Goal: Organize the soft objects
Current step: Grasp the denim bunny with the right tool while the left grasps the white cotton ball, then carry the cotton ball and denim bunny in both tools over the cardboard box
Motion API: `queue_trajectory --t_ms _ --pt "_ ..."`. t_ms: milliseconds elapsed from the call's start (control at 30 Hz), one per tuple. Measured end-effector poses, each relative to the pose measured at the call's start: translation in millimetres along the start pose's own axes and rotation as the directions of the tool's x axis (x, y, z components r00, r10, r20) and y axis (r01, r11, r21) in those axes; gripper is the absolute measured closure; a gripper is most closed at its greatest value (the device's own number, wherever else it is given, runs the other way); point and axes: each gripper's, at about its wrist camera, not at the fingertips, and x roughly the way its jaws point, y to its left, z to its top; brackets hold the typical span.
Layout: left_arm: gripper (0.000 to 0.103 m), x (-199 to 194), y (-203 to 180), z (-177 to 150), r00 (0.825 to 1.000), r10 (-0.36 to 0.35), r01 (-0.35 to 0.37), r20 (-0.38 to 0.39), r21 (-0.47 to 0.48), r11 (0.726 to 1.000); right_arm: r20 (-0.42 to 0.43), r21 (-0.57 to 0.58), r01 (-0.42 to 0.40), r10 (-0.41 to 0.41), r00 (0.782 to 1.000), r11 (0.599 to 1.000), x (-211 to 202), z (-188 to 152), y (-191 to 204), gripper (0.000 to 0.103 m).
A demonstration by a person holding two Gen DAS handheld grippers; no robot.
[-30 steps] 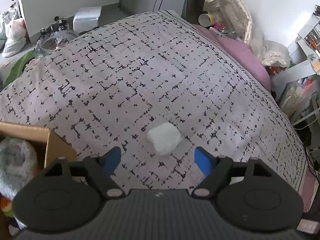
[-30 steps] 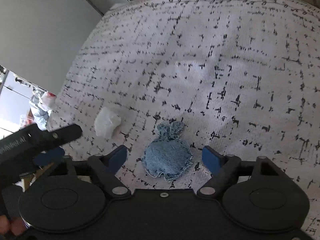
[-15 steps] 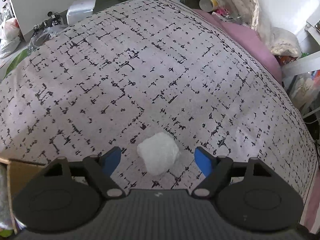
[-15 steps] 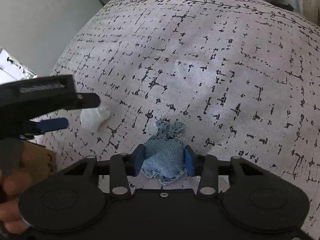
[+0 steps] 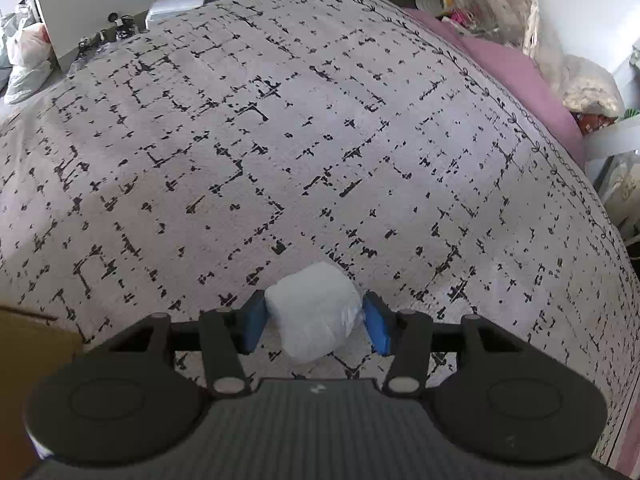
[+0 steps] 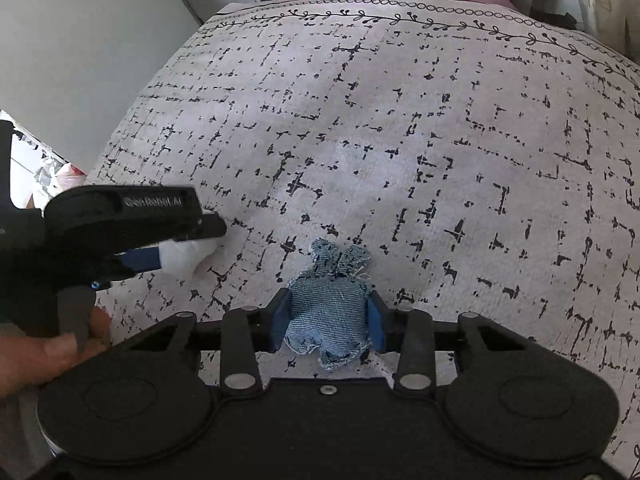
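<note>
The right gripper [image 6: 327, 322] clamps a small denim pouch [image 6: 326, 314] by its flanks, blue pads pressing both sides; the pouch's long axis runs near to far, its two ear-like flaps pointing toward the far edge of the bed, its frayed bottom toward the camera. To the left, the left gripper [image 5: 314, 320] grasps a white wad of soft material [image 5: 314, 314], squeezed between blue pads, its rounded bulk lying slightly crosswise. Both objects sit low on the near part of the bedspread [image 5: 280, 140], near each other but apart. A cardboard box corner [image 5: 36, 340] juts in at the near left. Beyond the grippers the grey-white, black-flecked bedspread stretches wide and bare to a chain-and-leaf border [image 6: 400, 18]. Past it lies a pink sheet [image 5: 516, 76], then bags [image 5: 24, 60], a white box [image 5: 176, 4] and cluttered shelves against pale walls.
</note>
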Motion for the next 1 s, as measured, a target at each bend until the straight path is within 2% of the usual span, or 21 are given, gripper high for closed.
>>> queue_trajectory --t_ms 367,1000 --pt "0.054 -45 -6 -11 0.997 -0.025 0.023 0.07 0.027 0.999 0.045 0.036 -0.044 0.042 0.998 0.998 -18 -1 -3 0.064" --pt "0.054 -141 18 -49 0.981 -0.018 0.016 0.194 0.015 1.0 0.176 0.029 -0.119 0.112 0.978 0.992 -74 -18 -2 0.064"
